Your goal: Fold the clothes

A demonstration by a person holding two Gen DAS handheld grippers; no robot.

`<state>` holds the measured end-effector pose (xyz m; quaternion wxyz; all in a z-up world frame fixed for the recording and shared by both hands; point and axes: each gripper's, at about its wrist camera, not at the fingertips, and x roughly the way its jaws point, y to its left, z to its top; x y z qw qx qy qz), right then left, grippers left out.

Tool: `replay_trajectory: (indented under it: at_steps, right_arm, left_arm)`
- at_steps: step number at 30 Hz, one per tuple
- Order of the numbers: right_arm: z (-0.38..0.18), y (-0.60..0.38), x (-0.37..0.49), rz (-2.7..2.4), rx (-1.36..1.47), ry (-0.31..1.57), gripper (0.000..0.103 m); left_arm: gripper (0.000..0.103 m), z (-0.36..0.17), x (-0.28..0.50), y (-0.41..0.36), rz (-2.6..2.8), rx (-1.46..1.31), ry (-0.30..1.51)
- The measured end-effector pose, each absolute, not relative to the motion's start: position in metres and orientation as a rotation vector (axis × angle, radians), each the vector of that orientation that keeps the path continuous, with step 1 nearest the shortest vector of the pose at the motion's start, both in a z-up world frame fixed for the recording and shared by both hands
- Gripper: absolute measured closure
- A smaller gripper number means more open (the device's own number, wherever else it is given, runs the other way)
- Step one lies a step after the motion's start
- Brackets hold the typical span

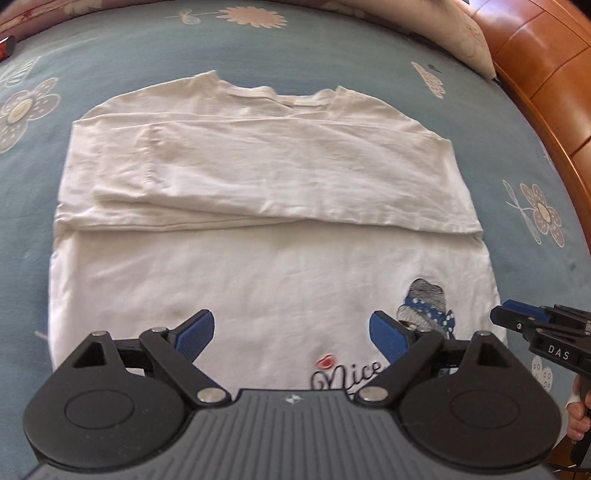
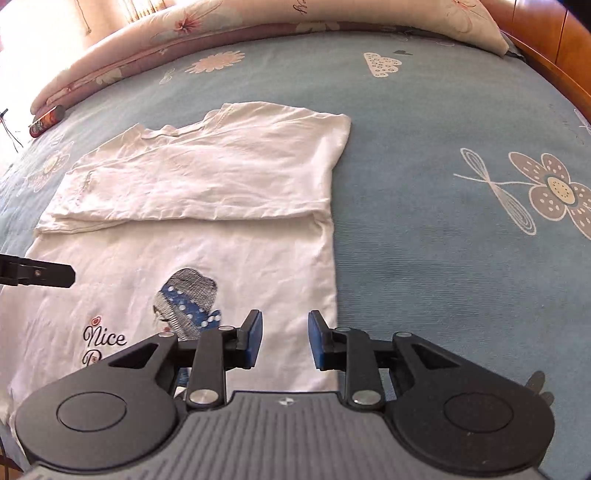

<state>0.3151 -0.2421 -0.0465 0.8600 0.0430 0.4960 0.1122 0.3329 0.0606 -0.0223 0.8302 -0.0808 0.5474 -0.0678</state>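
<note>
A white T-shirt (image 1: 258,177) lies flat on the blue bedsheet (image 1: 110,62), both sleeves folded in across the chest. Its lower part carries a blue-and-grey figure print (image 1: 426,302) and the word "Nice" (image 1: 354,374). My left gripper (image 1: 291,336) hovers above the shirt's near hem, jaws wide apart, nothing between them. My right gripper (image 2: 284,341) is over the shirt's (image 2: 207,177) right lower edge with a narrow gap between its blue pads (image 2: 255,339) and no cloth in it. The right gripper (image 1: 517,317) also shows at the right edge of the left wrist view.
Flower prints dot the blue sheet (image 2: 443,166). A rolled pink floral quilt (image 2: 184,33) lies along the far side. A wooden bed frame (image 1: 546,55) curves round on the right. A small red-brown can (image 2: 46,120) rests at the far left. A hand (image 1: 578,417) holds the right gripper's handle.
</note>
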Motion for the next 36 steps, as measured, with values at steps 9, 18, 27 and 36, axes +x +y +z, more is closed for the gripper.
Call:
replay_trajectory:
  at_steps: [9, 18, 27, 36]
  right_arm:
    - [-0.034, -0.122, 0.300, 0.426, -0.031, 1.048, 0.071]
    - [-0.037, -0.027, 0.279, 0.562, -0.086, 1.088, 0.071]
    - [-0.041, -0.001, 0.266, 0.570, -0.104, 1.130, 0.071]
    - [-0.047, 0.003, 0.271, 0.572, -0.106, 1.117, 0.071]
  left_arm:
    - [0.012, -0.015, 0.259, 0.149, -0.074, -0.124, 1.122]
    - [0.014, -0.063, 0.214, 0.216, -0.213, -0.224, 1.236]
    - [0.013, -0.081, 0.204, 0.260, -0.432, -0.559, 1.259]
    - [0.015, -0.088, 0.251, 0.260, -0.598, -0.601, 1.264]
